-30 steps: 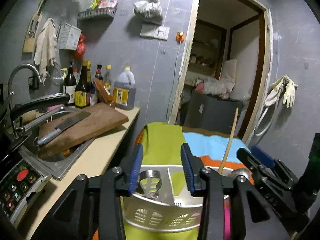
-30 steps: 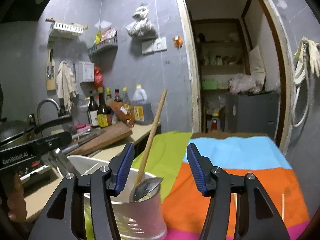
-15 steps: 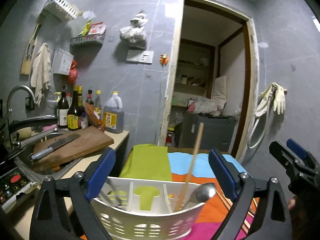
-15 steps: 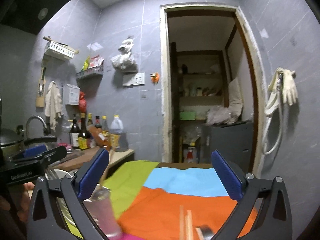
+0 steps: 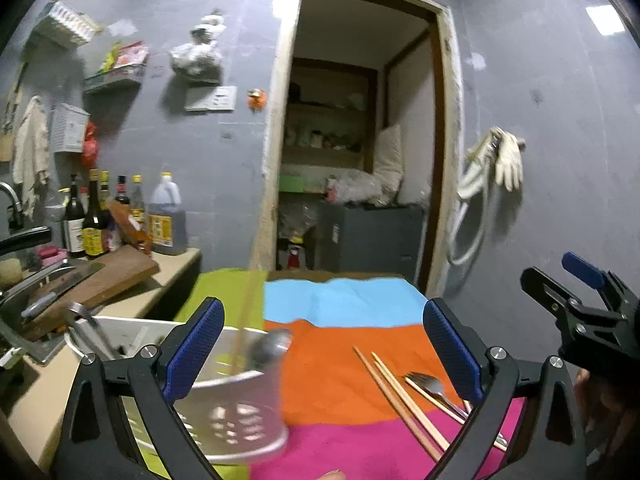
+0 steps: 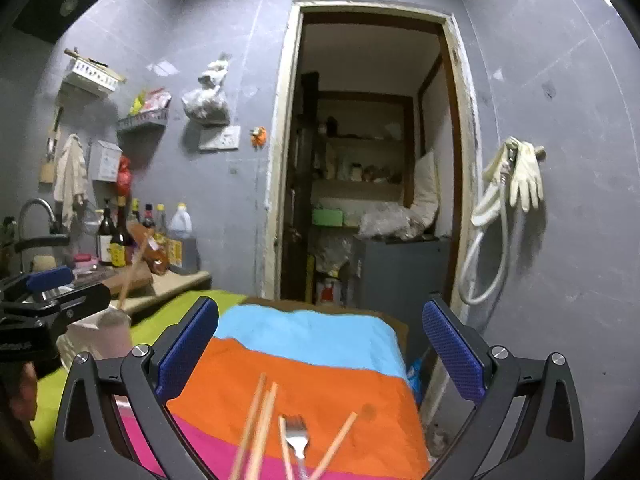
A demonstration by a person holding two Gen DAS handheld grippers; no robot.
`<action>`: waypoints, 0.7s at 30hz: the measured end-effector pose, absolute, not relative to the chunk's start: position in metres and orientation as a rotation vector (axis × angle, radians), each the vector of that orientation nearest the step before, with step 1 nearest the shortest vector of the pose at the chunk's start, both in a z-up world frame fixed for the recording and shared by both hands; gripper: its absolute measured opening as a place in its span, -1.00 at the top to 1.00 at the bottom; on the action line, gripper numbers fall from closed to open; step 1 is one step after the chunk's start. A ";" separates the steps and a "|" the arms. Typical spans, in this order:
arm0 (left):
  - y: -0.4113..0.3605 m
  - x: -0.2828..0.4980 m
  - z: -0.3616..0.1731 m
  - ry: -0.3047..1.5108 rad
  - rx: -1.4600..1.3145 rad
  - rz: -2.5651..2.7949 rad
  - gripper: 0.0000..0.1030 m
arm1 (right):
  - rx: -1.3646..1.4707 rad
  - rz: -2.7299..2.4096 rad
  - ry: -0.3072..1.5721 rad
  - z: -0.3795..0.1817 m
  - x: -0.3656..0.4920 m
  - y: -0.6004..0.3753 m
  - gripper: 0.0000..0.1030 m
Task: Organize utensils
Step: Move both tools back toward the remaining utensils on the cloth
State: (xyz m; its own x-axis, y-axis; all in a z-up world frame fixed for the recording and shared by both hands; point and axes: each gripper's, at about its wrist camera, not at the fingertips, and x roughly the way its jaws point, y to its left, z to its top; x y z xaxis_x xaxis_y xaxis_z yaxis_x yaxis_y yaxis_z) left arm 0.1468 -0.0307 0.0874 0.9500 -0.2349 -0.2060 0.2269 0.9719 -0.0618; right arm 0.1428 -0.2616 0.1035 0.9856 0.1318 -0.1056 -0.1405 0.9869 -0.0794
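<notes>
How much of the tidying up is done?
Partly done. A spoon and one chopstick already stand in the white holder. Both claws, left and right, are open and empty. The fork and chopsticks still lie on the striped cloth.

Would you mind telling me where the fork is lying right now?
The fork lies on the striped cloth, low in the right wrist view among the loose chopsticks; in the left wrist view it lies just right of them.

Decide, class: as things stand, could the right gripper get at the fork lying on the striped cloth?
Probably yes. The right gripper is open and empty, and the fork lies just below, between its fingers, on the cloth. Only loose chopsticks lie beside it; one may touch it.
</notes>
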 end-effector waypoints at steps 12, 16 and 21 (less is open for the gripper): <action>-0.084 0.170 0.050 0.406 0.039 -0.282 -0.90 | -0.029 0.114 0.350 0.067 0.175 -0.303 -0.99; -0.094 0.186 0.035 0.503 0.053 -0.292 -0.89 | 0.002 0.132 0.438 0.056 0.188 -0.308 -0.84; -0.101 0.203 0.017 0.591 0.056 -0.300 -0.88 | 0.047 0.157 0.536 0.039 0.204 -0.314 -0.57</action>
State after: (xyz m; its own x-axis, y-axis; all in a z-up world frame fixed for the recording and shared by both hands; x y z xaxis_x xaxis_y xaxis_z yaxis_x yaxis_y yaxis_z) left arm 0.2032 -0.1005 0.0166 0.7882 -0.2629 -0.5564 0.2947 0.9550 -0.0338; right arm 0.2041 -0.3136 0.0389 0.8482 0.1608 -0.5046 -0.1361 0.9870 0.0857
